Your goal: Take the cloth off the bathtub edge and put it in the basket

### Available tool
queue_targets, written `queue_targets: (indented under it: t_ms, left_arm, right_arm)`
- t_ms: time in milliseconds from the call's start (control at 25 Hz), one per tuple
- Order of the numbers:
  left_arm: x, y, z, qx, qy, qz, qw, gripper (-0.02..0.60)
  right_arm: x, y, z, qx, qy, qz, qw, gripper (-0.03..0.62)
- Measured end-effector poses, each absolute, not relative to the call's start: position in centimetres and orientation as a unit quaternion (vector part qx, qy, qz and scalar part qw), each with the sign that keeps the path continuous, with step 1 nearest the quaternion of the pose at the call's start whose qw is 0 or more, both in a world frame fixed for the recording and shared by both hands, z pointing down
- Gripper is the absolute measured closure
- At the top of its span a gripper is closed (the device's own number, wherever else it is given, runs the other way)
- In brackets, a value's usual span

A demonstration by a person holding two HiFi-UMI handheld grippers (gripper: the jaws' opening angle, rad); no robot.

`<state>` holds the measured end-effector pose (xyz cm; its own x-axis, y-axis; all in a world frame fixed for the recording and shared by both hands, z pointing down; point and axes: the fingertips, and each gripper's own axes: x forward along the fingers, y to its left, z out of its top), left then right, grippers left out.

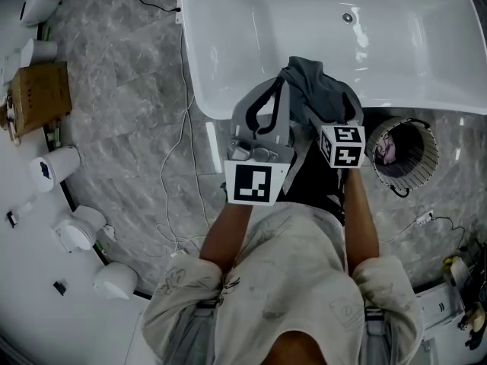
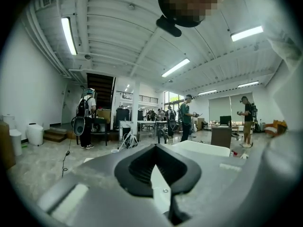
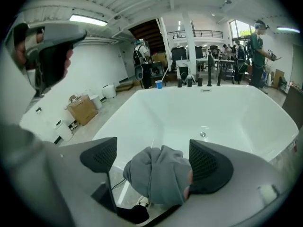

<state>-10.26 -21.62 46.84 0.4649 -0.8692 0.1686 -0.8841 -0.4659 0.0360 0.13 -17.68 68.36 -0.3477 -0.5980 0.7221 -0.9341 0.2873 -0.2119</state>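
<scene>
Left gripper (image 2: 154, 163): being held pressed together, empty.
Right gripper (image 3: 154, 159): being held spread round cloth (image 3: 158, 178) on bathtub edge (image 1: 215, 105).
Next: a pinch is being called for.

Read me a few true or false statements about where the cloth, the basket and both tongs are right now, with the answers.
1. The grey cloth lies over the edge of the white bathtub. True.
2. The right tongs are clamped on the cloth. False: they stand open, with the cloth between them.
3. The round ribbed basket stands on the floor beside the tub. True.
4. The left tongs hold the cloth. False: they are shut and empty.
</scene>
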Motion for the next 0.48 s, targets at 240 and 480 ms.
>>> queue_targets:
  t_ms: [240,480]
  left_arm:
    - [-10.4,-21.3,49.2,0.852,-0.513,0.076,0.074,0.581]
    - [-10.4,-21.6,51.0,0.848,-0.516,0.086,0.085,0.581]
  right_arm:
    - [0.0,-16.2,74.2,0.491,-0.729,0.362,0.311,0.032]
    - [1.1,-15.2,79.0,0.490,-0.691,0.392,0.359,0.006]
